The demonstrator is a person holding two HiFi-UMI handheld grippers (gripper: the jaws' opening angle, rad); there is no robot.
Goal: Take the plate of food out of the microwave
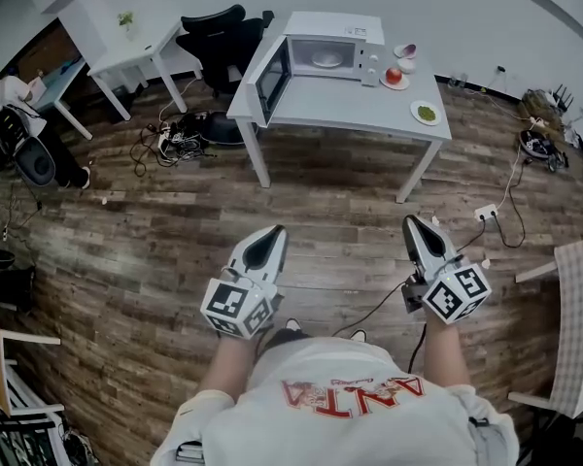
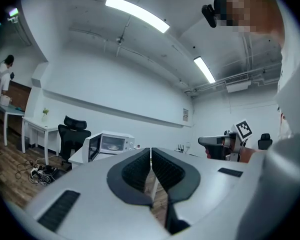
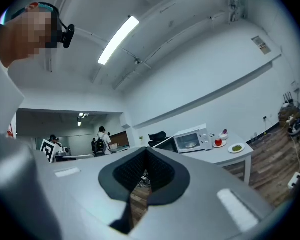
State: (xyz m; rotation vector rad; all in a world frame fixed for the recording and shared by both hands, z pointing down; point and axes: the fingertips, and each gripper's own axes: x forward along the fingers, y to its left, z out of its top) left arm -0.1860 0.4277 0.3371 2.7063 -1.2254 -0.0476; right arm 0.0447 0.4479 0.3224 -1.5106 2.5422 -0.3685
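Office room, wood-plank floor (image 1: 175, 241).
- White table (image 1: 340, 110): carries the microwave (image 1: 355, 29), its door (image 1: 273, 78) swung open.
- Plate of food (image 1: 326, 60): inside the microwave cavity.
- Small plate with a red round item (image 1: 394, 79) and plate of green food (image 1: 426, 113): on the table, right of the microwave.
- Left gripper (image 1: 272, 233), right gripper (image 1: 414, 223): well short of the table, jaws clenched together, nothing between them.

The white plate of food (image 1: 326, 59) sits flat inside the microwave (image 1: 336, 24) — its door (image 1: 272, 79) swung wide open.
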